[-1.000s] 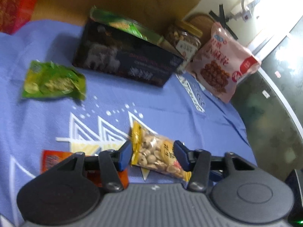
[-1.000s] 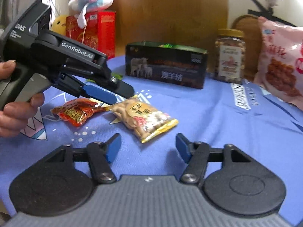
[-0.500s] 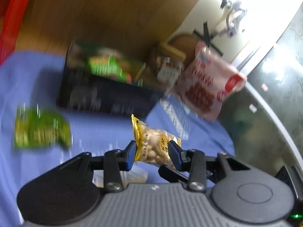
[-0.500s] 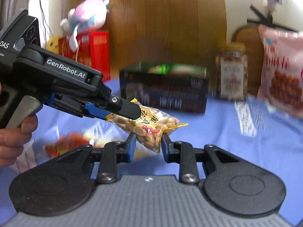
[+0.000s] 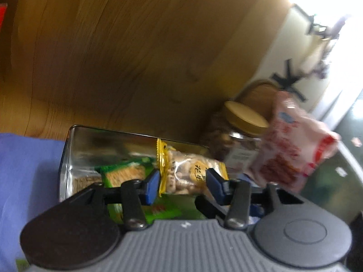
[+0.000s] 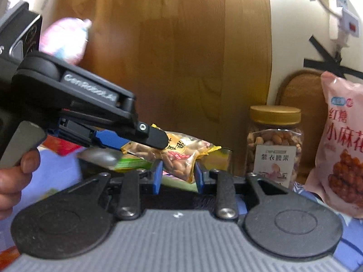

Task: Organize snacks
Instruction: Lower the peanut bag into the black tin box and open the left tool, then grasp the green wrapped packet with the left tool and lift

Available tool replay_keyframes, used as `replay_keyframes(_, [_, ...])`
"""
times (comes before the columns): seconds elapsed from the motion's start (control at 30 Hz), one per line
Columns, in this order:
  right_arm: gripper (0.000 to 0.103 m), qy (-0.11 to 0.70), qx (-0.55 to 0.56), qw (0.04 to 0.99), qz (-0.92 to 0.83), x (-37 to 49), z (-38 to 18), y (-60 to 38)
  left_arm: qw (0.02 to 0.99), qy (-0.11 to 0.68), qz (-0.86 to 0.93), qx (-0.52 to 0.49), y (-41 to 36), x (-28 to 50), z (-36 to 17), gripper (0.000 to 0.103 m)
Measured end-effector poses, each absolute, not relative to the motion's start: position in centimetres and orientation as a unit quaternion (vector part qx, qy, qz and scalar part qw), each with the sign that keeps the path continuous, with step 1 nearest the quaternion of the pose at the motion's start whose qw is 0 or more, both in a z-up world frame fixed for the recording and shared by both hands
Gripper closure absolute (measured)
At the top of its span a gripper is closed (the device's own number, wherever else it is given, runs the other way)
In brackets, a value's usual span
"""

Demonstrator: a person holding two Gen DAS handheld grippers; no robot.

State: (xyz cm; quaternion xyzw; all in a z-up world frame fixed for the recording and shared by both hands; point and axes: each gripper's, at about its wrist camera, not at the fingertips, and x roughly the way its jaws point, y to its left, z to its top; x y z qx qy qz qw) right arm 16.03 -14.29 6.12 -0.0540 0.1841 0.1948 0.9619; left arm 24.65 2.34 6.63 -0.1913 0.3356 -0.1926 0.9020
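Item: clear yellow-edged peanut packet [image 5: 186, 174], above the open shiny-lined box [image 5: 74, 149], between the pads of left gripper [image 5: 182, 184] and right gripper [image 6: 178, 173], both sets of jaws opening. Handling: let go only once it is centred over the box, so it drops clear of the rim.

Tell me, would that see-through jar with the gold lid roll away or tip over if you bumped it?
Probably not from a light bump. The clear plastic jar with the gold screw lid stands upright on its flat base, so it shouldn't roll unless it is knocked over. It looks nearly full of nuts, so it is likely heavy for its size. It is taller than wide, though, so a hard push near the top might tip it.
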Motion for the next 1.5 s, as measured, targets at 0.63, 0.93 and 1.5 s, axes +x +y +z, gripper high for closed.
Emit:
replay_keyframes(0.63, [0.051, 0.269, 0.037, 0.919, 0.286, 8.8, 3.1, -14.2, 0.899, 0.355, -0.089, -0.239, 15.1, 13.3, 3.2, 0.054])
replay_keyframes(0.93, [0.051, 0.287, -0.04, 0.894, 0.342, 9.8, 3.0, -7.4, 0.884, 0.365, -0.097, -0.275, 18.1, 11.9, 1.2, 0.054])
replay_keyframes(1.5, [0.073, 0.296, -0.069, 0.898, 0.318, 9.1, 1.7, -6.3, 0.872, 0.383, -0.155, -0.262, 11.9, 10.5, -0.3, 0.074])
